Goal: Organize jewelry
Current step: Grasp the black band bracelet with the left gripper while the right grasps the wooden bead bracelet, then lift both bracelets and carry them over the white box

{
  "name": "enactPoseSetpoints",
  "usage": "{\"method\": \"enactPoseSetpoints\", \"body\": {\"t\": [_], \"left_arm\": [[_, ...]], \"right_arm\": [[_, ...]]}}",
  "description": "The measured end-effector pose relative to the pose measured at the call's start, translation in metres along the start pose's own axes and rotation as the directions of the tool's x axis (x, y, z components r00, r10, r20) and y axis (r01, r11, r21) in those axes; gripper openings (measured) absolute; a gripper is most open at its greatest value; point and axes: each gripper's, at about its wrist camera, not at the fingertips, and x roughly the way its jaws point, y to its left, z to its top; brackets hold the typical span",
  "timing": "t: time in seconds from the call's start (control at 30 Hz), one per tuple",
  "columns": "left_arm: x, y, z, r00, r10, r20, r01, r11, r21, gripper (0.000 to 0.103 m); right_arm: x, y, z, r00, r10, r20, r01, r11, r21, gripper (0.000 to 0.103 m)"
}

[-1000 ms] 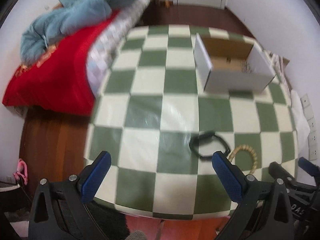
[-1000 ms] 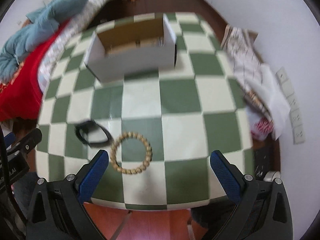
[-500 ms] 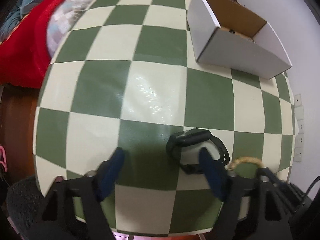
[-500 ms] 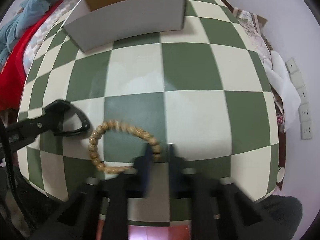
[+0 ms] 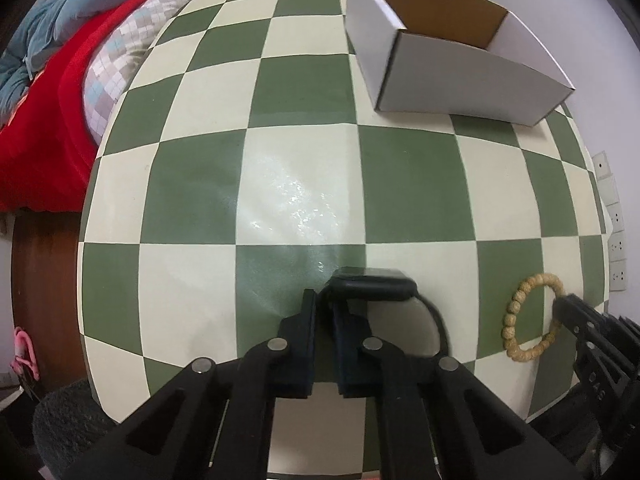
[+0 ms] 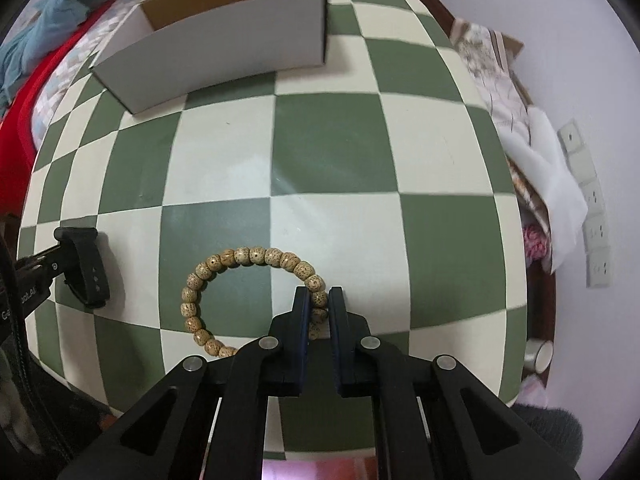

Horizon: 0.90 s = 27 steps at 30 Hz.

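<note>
A black watch [image 5: 372,286] lies on the green and cream checked table [image 5: 300,184] near its front edge. My left gripper [image 5: 325,304] is shut on the watch's band at its left side. A wooden bead bracelet [image 6: 248,258] lies on the table to the right of the watch. My right gripper [image 6: 319,300] is shut on the bracelet's right side. The bracelet [image 5: 520,320] and the right gripper's tip show in the left wrist view; the watch [image 6: 86,268] shows in the right wrist view.
An open white cardboard box [image 5: 452,52] stands at the table's far side, also in the right wrist view [image 6: 216,40]. A bed with a red cover [image 5: 52,92] and blue cloth lies left. Cloth and papers [image 6: 520,120] lie along the right wall.
Both grippers came down to the table and closed from wide open: the left one on the watch band, the right one on the bead bracelet.
</note>
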Motion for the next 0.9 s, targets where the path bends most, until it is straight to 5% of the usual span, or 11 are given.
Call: {"method": "enactPoseSetpoints", "body": {"t": [0.43,0.73,0.9], "left_arm": [[-0.087,-0.019,0.000,0.989,-0.061,0.135,0.054,0.997,0.056,0.001],[-0.143,-0.006,0.086,0.951,-0.133,0.281,0.117,0.990,0.074,0.001],[-0.138,-0.008,0.133,0.948,-0.122,0.293,0.098,0.991,0.094,0.001]], "right_arm": [[-0.079,-0.005,0.009,0.969,0.163,0.187,-0.176,0.983,0.052,0.009],[-0.157,-0.011,0.068,0.924,0.220,0.312,-0.226,0.974,-0.017,0.009],[-0.175,-0.011,0.121,0.907,0.236,0.350,-0.237,0.971,-0.041,0.009]]}}
